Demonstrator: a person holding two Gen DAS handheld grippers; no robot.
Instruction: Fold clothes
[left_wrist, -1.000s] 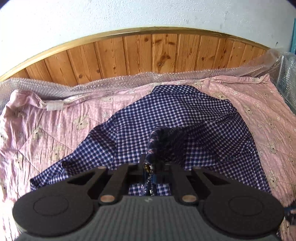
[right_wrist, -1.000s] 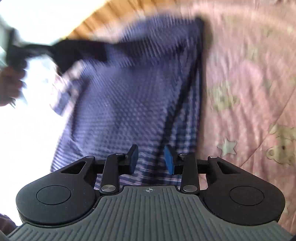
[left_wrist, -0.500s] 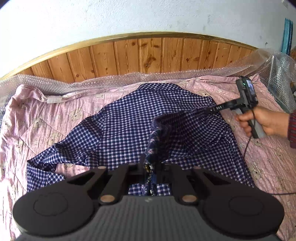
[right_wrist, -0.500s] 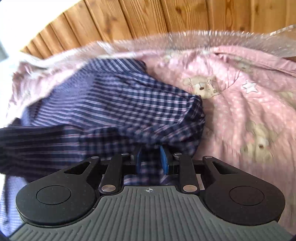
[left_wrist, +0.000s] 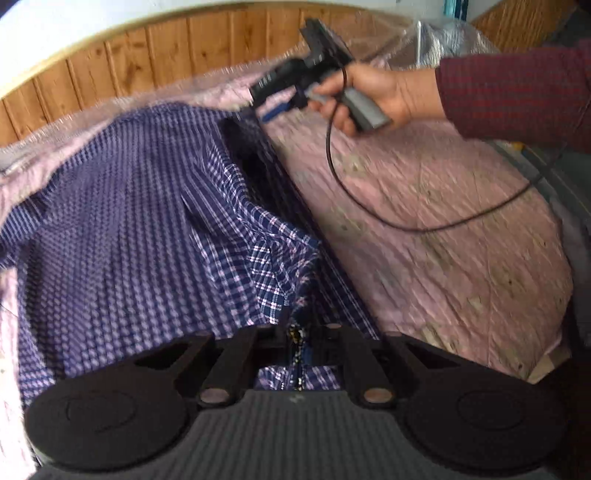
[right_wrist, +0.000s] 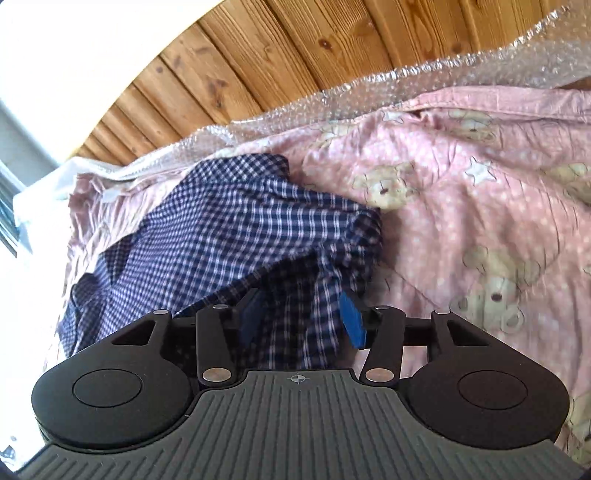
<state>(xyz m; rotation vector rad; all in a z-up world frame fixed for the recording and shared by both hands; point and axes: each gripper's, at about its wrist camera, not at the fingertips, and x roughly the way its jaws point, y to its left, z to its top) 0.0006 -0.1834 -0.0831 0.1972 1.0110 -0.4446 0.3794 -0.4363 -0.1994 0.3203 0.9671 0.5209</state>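
Note:
A blue-and-white checked shirt lies spread on the pink quilt, its right side folded over into a straight edge. My left gripper is shut on a bunched fold of the shirt near its lower hem. My right gripper is at the shirt's far corner by the headboard. Its jaws are opening: the blue pads stand apart and loose checked cloth hangs between them untouched. In the left wrist view the right gripper shows at the top, held by a hand in a maroon sleeve.
The pink bear-print quilt covers the bed. Bubble wrap runs along a wooden headboard at the back. A black cable loops from the right gripper over the quilt. The bed's edge falls away at the right.
The right gripper's jaws have gone from pinched on the shirt to wide apart. The left gripper has carried its fold sideways, and the shirt's right side now lies folded over.

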